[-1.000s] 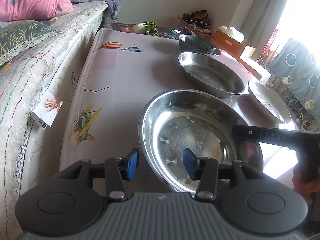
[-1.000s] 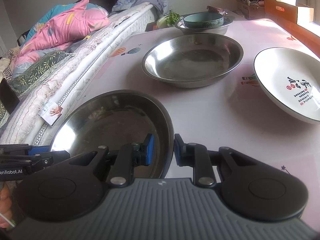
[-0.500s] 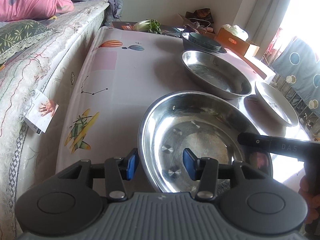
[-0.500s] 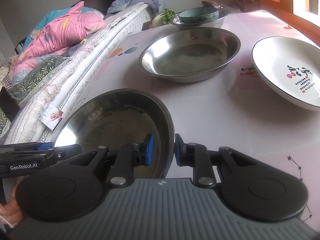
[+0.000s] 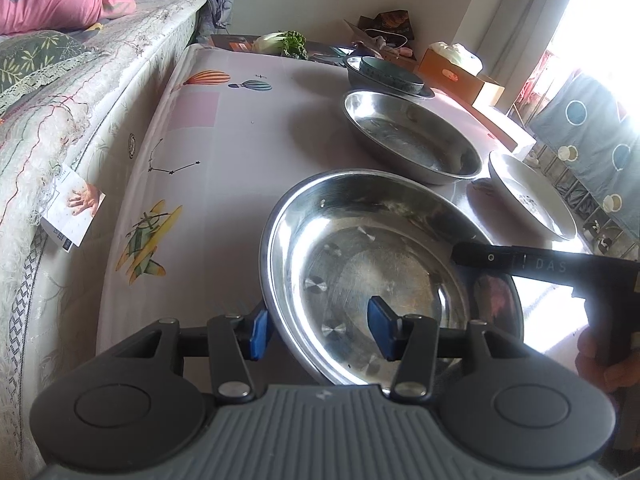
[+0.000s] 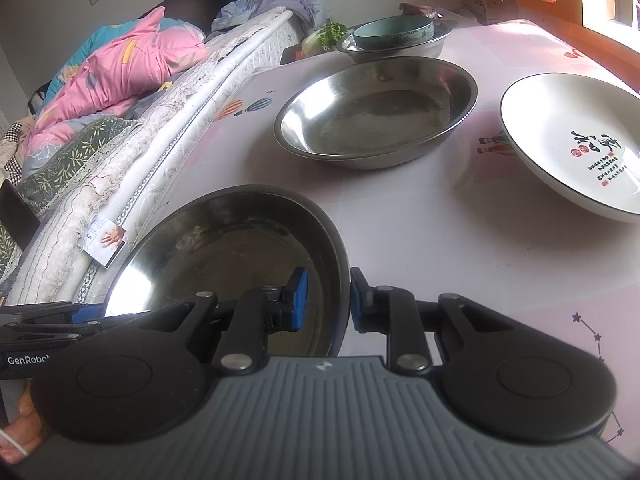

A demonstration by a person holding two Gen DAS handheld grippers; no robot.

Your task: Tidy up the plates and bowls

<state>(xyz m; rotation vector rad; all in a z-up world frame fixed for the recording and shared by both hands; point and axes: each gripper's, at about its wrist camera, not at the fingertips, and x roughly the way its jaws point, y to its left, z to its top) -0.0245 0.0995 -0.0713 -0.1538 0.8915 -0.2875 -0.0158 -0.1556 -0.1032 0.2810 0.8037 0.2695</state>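
A large steel basin [image 5: 384, 264] sits at the near end of the table, also in the right wrist view [image 6: 240, 256]. My left gripper [image 5: 316, 332] is open, its jaws astride the basin's near left rim, one pad outside and one inside. My right gripper [image 6: 324, 300] is shut on the basin's right rim. A second steel basin [image 5: 412, 136] [image 6: 376, 112] lies beyond. A white plate with red and black writing [image 6: 576, 144] [image 5: 532, 192] lies to the right. A teal bowl [image 6: 394, 32] sits in a small steel bowl [image 6: 396, 46] at the far end.
A mattress with pink bedding [image 5: 60, 92] runs along the table's left edge, with a small card [image 5: 74, 208] stuck to its side. Cardboard boxes [image 5: 460, 72] and a leafy vegetable [image 5: 284, 42] stand past the table's far end.
The left gripper's jaws have spread wider around the basin rim. Both grippers and the near basin have shifted slightly; the right gripper keeps its hold on the rim.
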